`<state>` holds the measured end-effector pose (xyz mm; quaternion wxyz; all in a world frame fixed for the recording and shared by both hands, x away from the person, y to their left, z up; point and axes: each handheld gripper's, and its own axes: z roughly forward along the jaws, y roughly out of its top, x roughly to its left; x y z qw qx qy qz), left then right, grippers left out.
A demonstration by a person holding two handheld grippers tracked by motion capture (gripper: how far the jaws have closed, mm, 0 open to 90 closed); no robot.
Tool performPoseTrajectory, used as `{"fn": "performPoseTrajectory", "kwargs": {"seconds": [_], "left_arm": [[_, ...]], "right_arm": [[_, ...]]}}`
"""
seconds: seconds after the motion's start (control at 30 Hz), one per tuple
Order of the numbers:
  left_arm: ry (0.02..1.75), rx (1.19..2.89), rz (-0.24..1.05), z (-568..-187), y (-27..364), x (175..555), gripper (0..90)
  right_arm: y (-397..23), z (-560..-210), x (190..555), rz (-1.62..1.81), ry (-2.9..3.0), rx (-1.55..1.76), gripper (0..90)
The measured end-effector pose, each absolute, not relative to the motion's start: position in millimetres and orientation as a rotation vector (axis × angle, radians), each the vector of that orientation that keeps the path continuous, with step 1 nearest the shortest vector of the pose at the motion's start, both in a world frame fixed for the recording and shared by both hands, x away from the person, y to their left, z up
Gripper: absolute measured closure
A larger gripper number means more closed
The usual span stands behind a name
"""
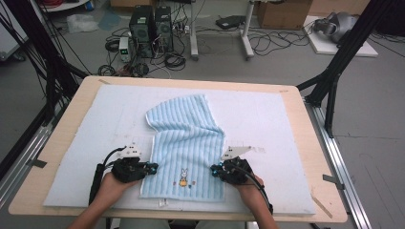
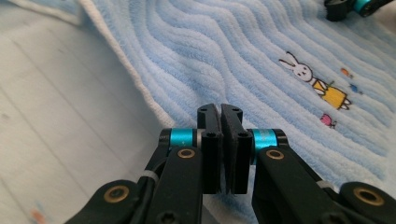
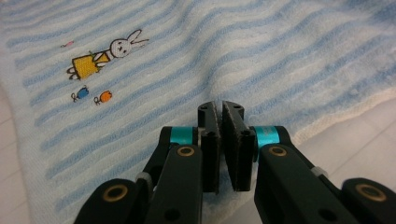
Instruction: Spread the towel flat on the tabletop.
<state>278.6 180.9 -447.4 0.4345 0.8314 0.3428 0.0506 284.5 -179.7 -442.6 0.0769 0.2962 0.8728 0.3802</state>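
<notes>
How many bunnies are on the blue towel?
1. The bunny is stitched on the towel near its front edge, between the two hand-held grippers. Part of the towel is folded over at the back, so more could be hidden there.

Lab — computer towers [image 1: 152, 28], floor cables [image 1: 267, 43], black rig frame [image 1: 341, 57]

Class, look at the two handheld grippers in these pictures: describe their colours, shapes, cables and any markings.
Both the left gripper and right gripper are black, each with two flat black jaws, bright blue metal collars beside the jaws and brass-coloured pivot pins on the linkage arms. A grey three-cornered plate sits on top of each, and a black cable trails back along each forearm. The forearms show no sleeves.
</notes>
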Motion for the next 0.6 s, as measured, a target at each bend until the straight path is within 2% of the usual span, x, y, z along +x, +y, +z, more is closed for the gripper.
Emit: {"fn": "performPoseTrajectory", "kwargs": {"seconds": [0.27, 0.3, 0.37, 0.4, 0.5, 0.6], "left_arm": [[0.77, 2.099, 0.078, -445, 184, 253, 84.2], [0.776, 2.089, 0.075, -444, 185, 253, 80.7], [0.805, 2.054, 0.111, -440, 187, 256, 65.1], [0.823, 2.028, 0.132, -437, 189, 259, 62.6], [0.89, 1.944, 0.202, -430, 197, 273, 54.4], [0.952, 1.845, 0.227, -426, 202, 291, 52.7]], "right_arm": [[-186, -441, 260, 1.156, 2.693, 0.795, 84.3], [-186, -441, 259, 1.157, 2.694, 0.789, 82.1], [-186, -440, 260, 1.176, 2.677, 0.804, 73.0], [-186, -439, 262, 1.195, 2.651, 0.831, 67.0], [-182, -435, 272, 1.221, 2.551, 0.887, 57.3], [-173, -435, 283, 1.201, 2.513, 0.903, 57.9]]}}
